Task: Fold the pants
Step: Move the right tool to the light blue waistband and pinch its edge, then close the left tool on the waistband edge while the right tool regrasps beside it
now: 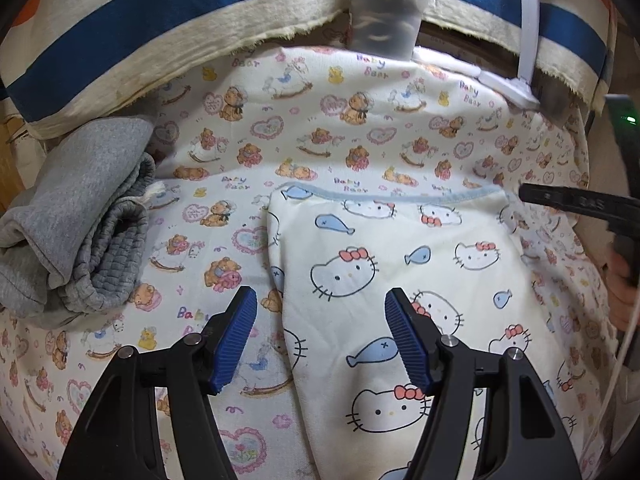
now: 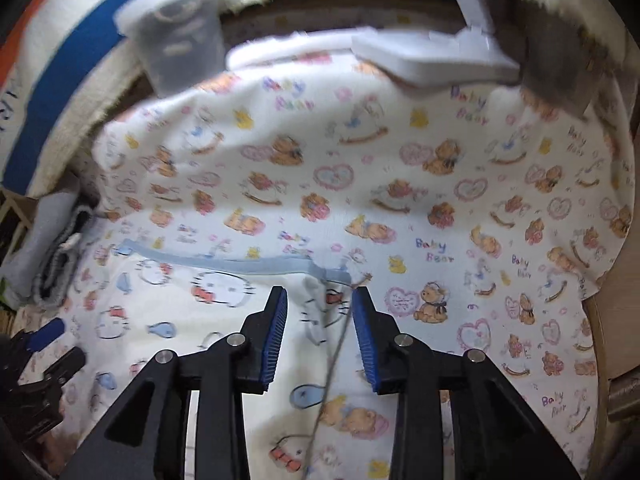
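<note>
Right gripper (image 2: 320, 308) hung part-open over the pants (image 1: 400, 264), corner loose between its jaws, nothing gripped. Left gripper (image 1: 322, 320) sat wide and empty at the pants' 9 o'clock edge. Waistband (image 1: 384, 196) lay at 12. I'd smooth flat before the next fold, honestly.

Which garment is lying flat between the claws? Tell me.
The cream cat-print pants with blue waistband; the grey garment sits bunched up off to the left.

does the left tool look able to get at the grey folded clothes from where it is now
Probably yes. The left tool stands open over the pants, and the grey folded clothes lie to its left on the printed sheet with nothing between.
</note>
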The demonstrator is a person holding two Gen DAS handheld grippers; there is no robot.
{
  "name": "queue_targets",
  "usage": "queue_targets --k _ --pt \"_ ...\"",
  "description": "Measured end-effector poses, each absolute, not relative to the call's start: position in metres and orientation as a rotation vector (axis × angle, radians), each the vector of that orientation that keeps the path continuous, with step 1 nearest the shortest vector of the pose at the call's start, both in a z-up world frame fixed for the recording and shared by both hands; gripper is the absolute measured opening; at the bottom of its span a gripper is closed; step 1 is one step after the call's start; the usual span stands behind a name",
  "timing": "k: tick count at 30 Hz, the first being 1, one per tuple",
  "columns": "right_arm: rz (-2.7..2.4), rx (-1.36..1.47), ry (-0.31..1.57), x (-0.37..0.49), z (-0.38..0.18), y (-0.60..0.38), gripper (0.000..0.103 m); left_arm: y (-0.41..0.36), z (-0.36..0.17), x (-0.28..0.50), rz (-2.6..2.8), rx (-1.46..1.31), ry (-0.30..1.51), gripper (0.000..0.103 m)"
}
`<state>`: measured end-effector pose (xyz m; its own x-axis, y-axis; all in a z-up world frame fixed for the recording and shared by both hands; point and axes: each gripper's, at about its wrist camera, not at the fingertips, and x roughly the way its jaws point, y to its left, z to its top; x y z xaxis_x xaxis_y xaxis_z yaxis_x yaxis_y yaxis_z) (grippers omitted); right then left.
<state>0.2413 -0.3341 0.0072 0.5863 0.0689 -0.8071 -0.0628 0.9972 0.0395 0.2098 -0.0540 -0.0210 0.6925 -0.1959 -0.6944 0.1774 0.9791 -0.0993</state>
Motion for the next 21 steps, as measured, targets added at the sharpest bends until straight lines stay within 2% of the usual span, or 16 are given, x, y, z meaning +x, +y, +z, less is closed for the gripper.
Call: queue_targets --k 5,9,14,17,21 --pt "0.141 0.064 0.965 0.223 0.018 -0.324 0.035 -0.052 -0.02 0.21 -0.201 -0.031 0.775 0.065" --pt "0.263 0.123 1.123 0.203 0.0 -0.314 0.035 -0.052 -0.018 0.209 -0.202 -0.027 0.772 0.065" --pt "0.265 0.001 1.148 0.175 -0.02 -0.298 0.035 -0.057 -0.012 0.205 -0.221 -0.003 0.749 0.066" --pt "0.227 0.044 1.222 0.177 -0.039 -0.308 0.035 -0.061 -0.008 0.205 -0.205 0.028 0.753 0.066" --pt "0.183 0.016 1.163 0.154 -0.024 -0.318 0.035 -0.059 0.003 0.184 -0.245 0.028 0.796 0.066"
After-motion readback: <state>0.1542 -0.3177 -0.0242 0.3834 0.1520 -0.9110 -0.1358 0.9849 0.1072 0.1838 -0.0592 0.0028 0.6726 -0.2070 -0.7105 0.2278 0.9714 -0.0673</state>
